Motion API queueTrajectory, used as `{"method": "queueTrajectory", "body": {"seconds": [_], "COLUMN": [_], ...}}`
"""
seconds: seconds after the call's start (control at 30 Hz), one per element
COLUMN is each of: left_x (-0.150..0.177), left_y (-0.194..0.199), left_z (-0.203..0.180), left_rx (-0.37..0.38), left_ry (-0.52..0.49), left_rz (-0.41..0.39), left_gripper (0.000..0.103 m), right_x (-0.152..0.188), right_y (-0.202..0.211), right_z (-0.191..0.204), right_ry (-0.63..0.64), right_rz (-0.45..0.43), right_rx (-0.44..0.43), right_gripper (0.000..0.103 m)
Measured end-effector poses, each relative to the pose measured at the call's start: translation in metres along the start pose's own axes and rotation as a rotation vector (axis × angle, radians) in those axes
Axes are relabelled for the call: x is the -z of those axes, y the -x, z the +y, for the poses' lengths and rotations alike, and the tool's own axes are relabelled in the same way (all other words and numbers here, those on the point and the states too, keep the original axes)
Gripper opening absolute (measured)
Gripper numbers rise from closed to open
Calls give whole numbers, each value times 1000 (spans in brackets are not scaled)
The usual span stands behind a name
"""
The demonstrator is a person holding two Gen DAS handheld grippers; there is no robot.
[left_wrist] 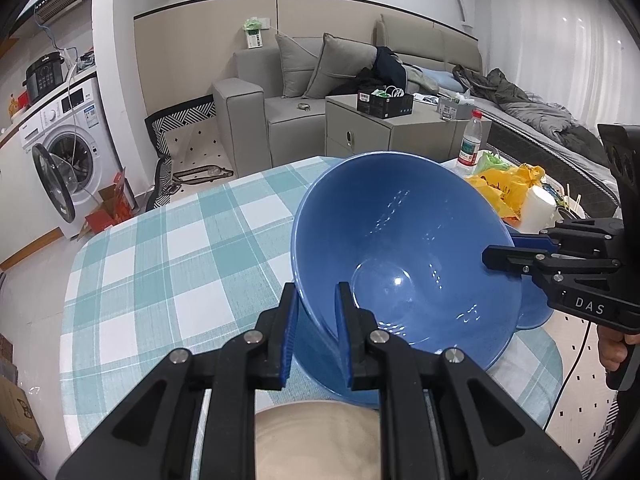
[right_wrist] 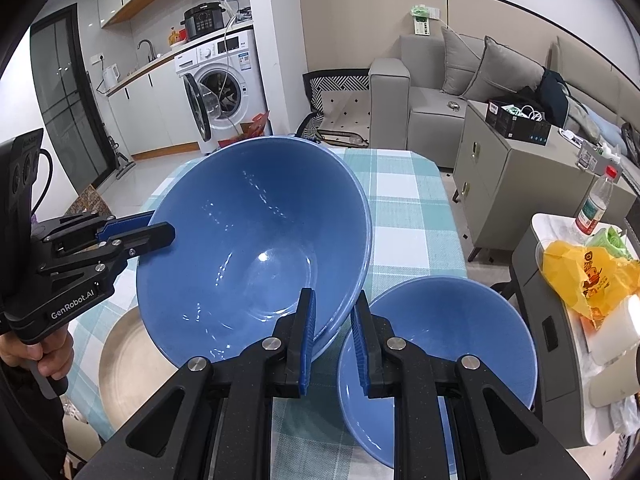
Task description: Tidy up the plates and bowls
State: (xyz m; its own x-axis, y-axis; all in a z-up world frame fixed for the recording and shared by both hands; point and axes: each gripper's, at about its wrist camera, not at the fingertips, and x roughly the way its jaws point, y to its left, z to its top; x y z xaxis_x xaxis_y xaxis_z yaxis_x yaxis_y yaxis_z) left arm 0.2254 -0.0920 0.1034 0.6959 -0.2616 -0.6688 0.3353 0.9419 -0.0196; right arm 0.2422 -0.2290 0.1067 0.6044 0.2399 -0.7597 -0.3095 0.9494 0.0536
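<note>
You are carrying the large blue bowl (right_wrist: 256, 248) tilted above the checked tabletop (left_wrist: 160, 248), filling the middle of both wrist views, and both claws are clamped on its rim: the left claw (left_wrist: 318, 334) is pinching the near edge low in the left view, and the right claw (right_wrist: 334, 342) is pinching the opposite edge low in the right view, each with the bowl wall between its pads. To do this step well, you should probably be levelling the bowl and keeping both grips even, since a tilted, glossy bowl looks likely to slip. The smaller blue bowl (right_wrist: 440, 360) is sitting on the tabletop at the lower right of the right view, just beside and partly under the big one; the beige plate (right_wrist: 128, 364) is lying at the lower left. If nesting is the aim, you are likely needing to centre over a clear spot. Open tabletop is lying toward the top of the frames; its far edge is dropping off toward the sofa (left_wrist: 256, 108), and a cluttered side table (right_wrist: 560, 280) with a yellow bag (right_wrist: 584, 276) is crowding the right.
</note>
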Motion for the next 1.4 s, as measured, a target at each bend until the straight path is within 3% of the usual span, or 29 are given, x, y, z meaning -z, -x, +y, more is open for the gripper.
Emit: {"method": "queueTrajectory", "body": {"seconds": [1.4], "left_x": [21], "left_y": [-36], "left_z": [13], "left_rx": [-18], "left_ry": [11], "left_rz": [99], "left_gripper": [16], "right_x": [6], "right_y": [-53], "right_z": [2], "right_ry": [33], "right_rz": [104], "right_rx": [-6], "right_gripper": [19]}}
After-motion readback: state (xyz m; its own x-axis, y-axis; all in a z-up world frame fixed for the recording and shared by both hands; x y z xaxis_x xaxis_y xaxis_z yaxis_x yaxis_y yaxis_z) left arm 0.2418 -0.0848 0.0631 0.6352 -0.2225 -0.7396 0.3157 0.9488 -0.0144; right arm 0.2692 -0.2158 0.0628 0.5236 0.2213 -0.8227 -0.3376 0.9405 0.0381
